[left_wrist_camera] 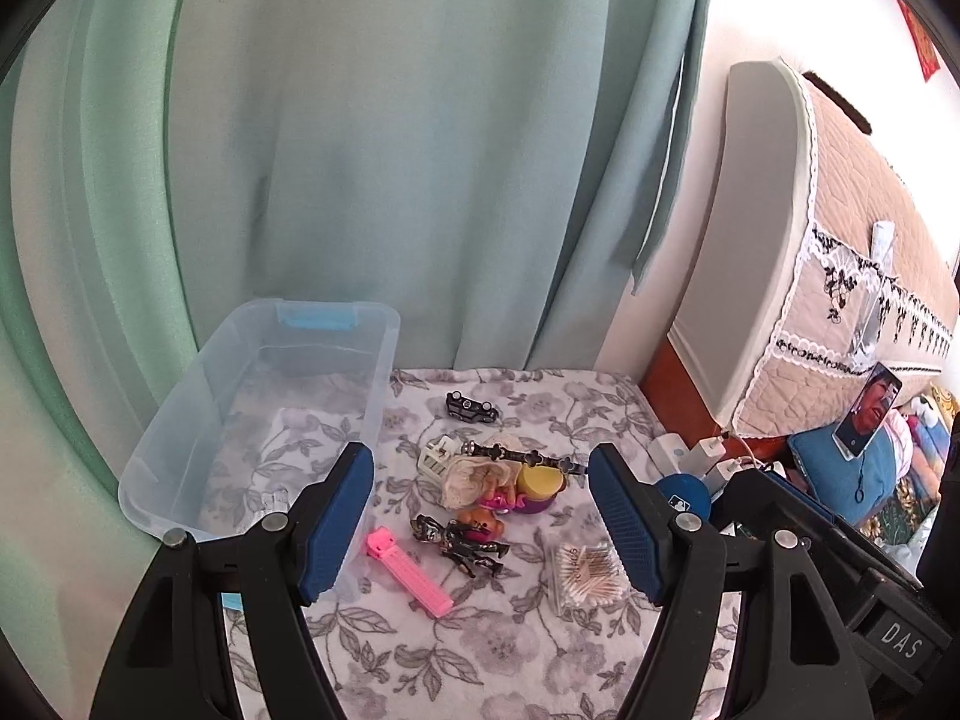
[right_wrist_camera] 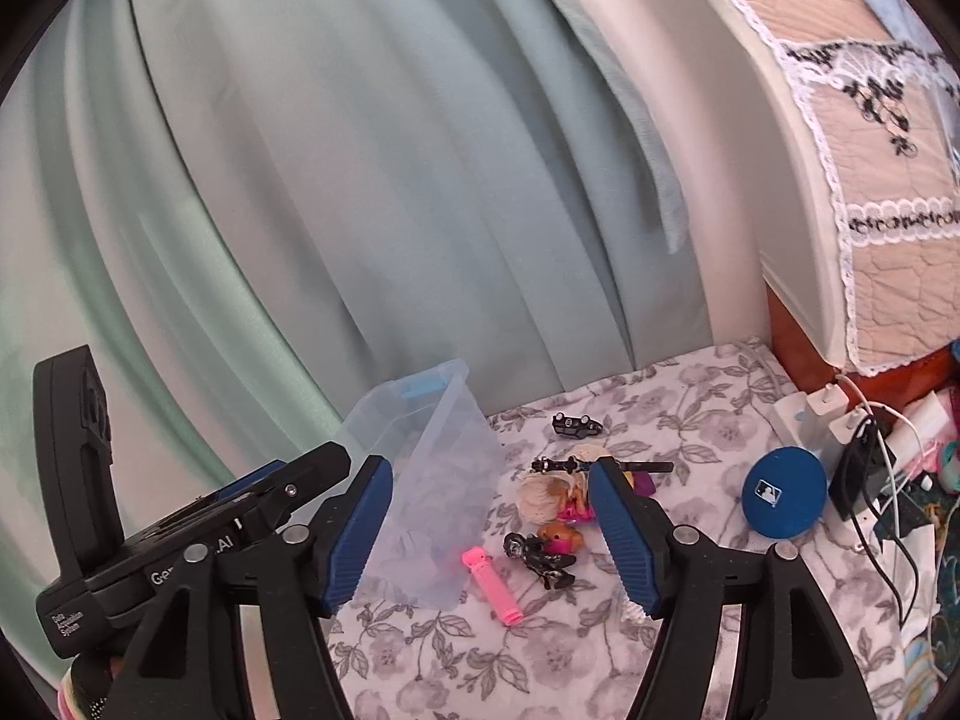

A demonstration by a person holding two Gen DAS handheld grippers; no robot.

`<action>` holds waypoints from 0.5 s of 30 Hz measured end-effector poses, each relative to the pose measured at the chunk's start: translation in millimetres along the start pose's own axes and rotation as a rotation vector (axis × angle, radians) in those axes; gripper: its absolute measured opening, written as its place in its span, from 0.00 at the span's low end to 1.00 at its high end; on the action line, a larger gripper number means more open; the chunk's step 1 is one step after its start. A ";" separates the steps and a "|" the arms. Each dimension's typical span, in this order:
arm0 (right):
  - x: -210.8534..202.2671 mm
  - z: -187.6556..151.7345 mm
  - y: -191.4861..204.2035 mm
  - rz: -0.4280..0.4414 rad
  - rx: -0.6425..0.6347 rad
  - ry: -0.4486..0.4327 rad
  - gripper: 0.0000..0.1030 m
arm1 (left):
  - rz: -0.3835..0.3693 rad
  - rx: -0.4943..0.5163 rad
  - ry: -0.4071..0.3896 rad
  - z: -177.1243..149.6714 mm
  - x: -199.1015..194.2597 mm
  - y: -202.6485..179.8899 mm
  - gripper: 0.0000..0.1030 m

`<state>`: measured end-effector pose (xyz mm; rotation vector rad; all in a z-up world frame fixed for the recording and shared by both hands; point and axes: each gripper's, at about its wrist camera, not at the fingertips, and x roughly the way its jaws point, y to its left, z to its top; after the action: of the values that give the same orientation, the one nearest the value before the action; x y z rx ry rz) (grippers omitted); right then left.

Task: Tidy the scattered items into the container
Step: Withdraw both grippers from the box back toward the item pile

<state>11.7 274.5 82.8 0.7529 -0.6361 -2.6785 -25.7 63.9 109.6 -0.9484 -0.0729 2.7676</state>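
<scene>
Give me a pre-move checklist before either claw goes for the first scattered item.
1. Left claw open, holding nothing: ok.
2. Right claw open, holding nothing: ok.
3. Clear plastic storage bin lidless and upright: ok.
4. Bin free of scattered items: ok, though something small and clear lies at its near end.
5. Flat pink plastic comb lying apart from the pile, graspable: ok.
6. Clear packet of cotton swabs fully visible: not ok, partly behind the left claw's finger.

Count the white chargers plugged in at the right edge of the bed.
3 white chargers: the left one stands nearest the floral blanket, the middle one sits just behind it, and the right one stands beside them. Others may be hidden behind the clutter.
</scene>
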 end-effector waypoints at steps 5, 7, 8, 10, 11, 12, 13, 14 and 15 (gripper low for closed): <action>-4.4 -1.4 -15.3 -0.011 0.023 -0.001 0.71 | -0.001 0.021 0.014 -0.3 4.9 -13.1 0.73; -6.2 -3.0 -22.6 -0.025 0.032 -0.003 0.71 | -0.001 0.028 0.024 -2.0 8.9 -18.5 0.73; -6.6 -3.8 -27.1 -0.033 0.042 -0.003 0.71 | -0.001 0.030 0.031 -3.2 11.7 -20.3 0.73; -5.8 -6.2 -36.5 -0.056 0.061 0.004 0.71 | 0.004 0.028 0.053 -8.0 20.1 -23.6 0.73; -5.4 -7.9 -41.0 -0.071 0.068 0.010 0.71 | 0.007 0.026 0.067 -11.3 24.8 -24.8 0.73; -4.3 -9.9 -45.4 -0.085 0.074 0.020 0.71 | 0.012 0.022 0.086 -15.5 30.6 -25.6 0.73; -2.0 -12.5 -49.8 -0.099 0.079 0.034 0.71 | 0.016 0.018 0.101 -19.5 34.7 -26.2 0.73; 0.9 -15.5 -54.0 -0.112 0.083 0.050 0.71 | 0.019 0.014 0.119 -23.9 39.6 -26.5 0.73; 4.0 -19.1 -58.1 -0.124 0.087 0.066 0.71 | 0.021 0.009 0.137 -29.3 45.1 -27.5 0.73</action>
<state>10.2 316.6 38.3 0.9289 -0.7147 -2.7383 -37.4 100.0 62.5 -1.1403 -0.0287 2.7106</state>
